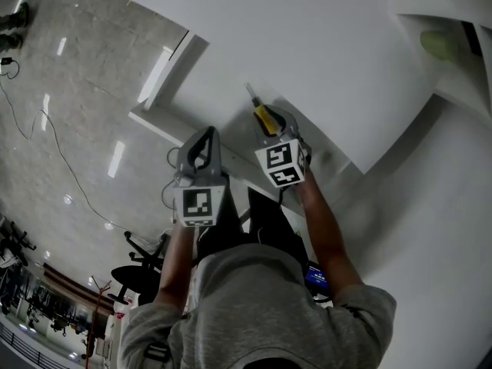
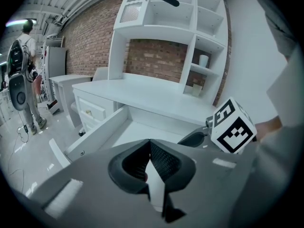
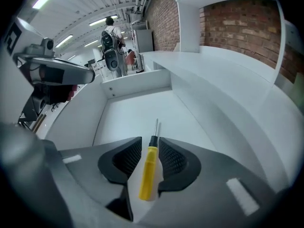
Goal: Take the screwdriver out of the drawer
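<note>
A screwdriver (image 1: pixel 266 118) with a yellow handle and a thin metal shaft lies on the floor of the open white drawer (image 1: pixel 219 91). In the right gripper view the screwdriver (image 3: pixel 148 170) lies between the jaws of my right gripper (image 3: pixel 149 148), shaft pointing away. The jaws stand open, with a small gap on each side of the handle. My left gripper (image 1: pixel 201 141) hovers over the drawer's near left part, to the left of the right one. In its own view the left gripper (image 2: pixel 149 148) has its pad tips touching and nothing held.
The white desk top (image 1: pixel 323 44) runs beyond the drawer, with a shelf unit (image 2: pixel 166 27) on it. The drawer's left wall (image 3: pixel 85 113) and back wall (image 3: pixel 137 84) enclose the tool. A person with a backpack (image 3: pixel 113 39) stands far off. An office chair (image 1: pixel 134 271) sits behind me.
</note>
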A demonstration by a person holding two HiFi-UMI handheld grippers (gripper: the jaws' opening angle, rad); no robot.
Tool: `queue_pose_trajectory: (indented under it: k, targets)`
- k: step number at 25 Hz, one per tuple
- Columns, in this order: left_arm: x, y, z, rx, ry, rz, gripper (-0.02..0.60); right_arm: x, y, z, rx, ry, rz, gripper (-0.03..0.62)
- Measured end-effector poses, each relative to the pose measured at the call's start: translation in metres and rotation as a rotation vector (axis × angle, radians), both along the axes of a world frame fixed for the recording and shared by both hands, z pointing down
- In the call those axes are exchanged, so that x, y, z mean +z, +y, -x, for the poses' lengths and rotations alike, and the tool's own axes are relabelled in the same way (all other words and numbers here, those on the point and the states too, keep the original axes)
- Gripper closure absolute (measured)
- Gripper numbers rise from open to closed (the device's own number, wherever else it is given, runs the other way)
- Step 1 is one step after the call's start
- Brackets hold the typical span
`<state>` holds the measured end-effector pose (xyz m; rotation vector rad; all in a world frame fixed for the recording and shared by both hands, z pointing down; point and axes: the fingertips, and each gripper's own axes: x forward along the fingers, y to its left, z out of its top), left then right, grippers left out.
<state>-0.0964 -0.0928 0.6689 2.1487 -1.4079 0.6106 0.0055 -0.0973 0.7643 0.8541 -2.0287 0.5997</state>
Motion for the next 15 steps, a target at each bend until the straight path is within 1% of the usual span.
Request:
queue_pose_trajectory:
  k: [2, 7, 13, 15]
  targets:
    - [0.0, -0.001, 0.001, -0.002, 0.001, 0.002, 0.569, 0.007, 0.002, 0.001, -0.002, 0.011, 0.024, 0.461]
    - [0.003, -0.001, 0.004, -0.004, -0.002, 0.005, 0.569, 0.024, 0.004, 0.001, 0.005, 0.045, 0.07, 0.448]
    - [0.004, -0.002, 0.005, -0.008, 0.004, 0.006, 0.569, 0.035, 0.005, 0.0, 0.025, 0.066, 0.094, 0.474]
    - [0.005, -0.001, 0.005, -0.01, 0.006, 0.007, 0.569, 0.038, 0.005, -0.002, 0.029, 0.079, 0.088, 0.494]
